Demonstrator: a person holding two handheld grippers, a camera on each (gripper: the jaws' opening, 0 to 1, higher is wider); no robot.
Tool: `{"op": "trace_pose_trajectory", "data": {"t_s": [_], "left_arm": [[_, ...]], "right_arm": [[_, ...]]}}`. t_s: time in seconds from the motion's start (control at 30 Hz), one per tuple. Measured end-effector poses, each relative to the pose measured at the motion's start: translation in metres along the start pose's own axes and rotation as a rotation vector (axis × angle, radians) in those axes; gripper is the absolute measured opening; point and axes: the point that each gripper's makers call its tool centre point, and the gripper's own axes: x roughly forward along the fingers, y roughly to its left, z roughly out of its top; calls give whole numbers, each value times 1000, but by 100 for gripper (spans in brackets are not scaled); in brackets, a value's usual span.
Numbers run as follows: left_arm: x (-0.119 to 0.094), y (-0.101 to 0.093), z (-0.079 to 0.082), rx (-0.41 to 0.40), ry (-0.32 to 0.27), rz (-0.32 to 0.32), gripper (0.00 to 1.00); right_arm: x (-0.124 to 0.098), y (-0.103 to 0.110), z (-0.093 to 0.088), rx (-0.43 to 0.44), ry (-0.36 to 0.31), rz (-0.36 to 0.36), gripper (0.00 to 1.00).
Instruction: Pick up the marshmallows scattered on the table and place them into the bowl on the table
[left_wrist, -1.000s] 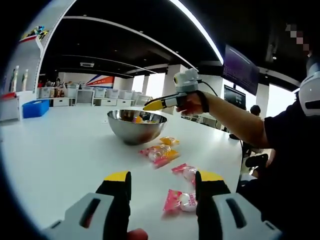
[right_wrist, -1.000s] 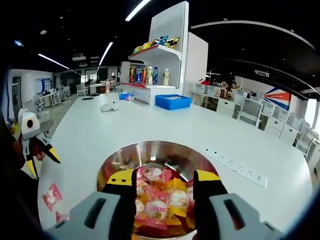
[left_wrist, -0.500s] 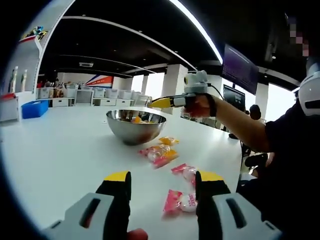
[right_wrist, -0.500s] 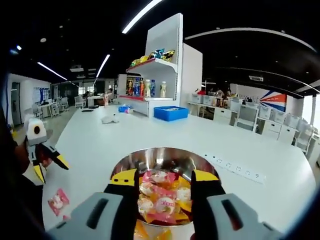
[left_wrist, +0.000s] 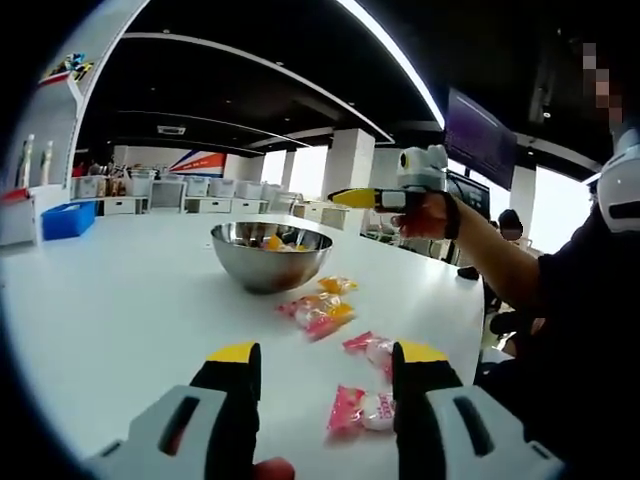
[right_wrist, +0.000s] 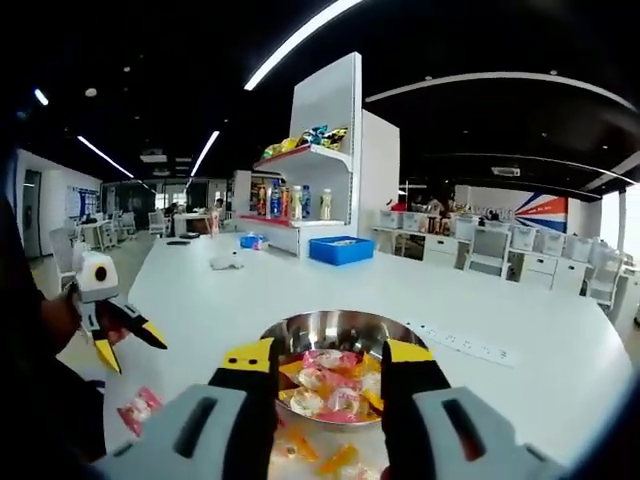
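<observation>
A steel bowl holding wrapped marshmallows stands on the white table. Loose packets lie in front of it: an orange one, a pink-and-orange pair, a pink one and another pink one just ahead of my left gripper. That gripper is open and empty, low over the table. My right gripper, held in a hand, hovers above and to the right of the bowl. In its own view the right gripper is open and empty above the bowl. The left gripper appears open beside a pink packet.
A person's dark sleeve fills the right side. A white shelf with snacks and bottles and a blue bin stand at the table's far end. A power strip lies to the right of the bowl.
My right gripper has risen and drawn back from over the bowl, toward the person; the bowl looks smaller in its view. The left gripper has stayed put.
</observation>
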Motion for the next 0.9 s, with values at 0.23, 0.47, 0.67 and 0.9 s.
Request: {"op": "trace_pose_trajectory", "data": {"t_s": [0.23,0.47,0.67,0.9], "left_arm": [[2,-2,-1,1,4,-7,53],[3,-5,-1,2,6,-17,51],[1,0,-3,1,8,-1,51],[-1,4,2,6,-2,11,51]], "right_arm": [[-27,5,3,14,-55,-25,40],[-57,19,-5,73,-110,-45,38],[-77,32,-16,99,-121,-51,37],[-99,43,-29,142,-128,-70,37]]}}
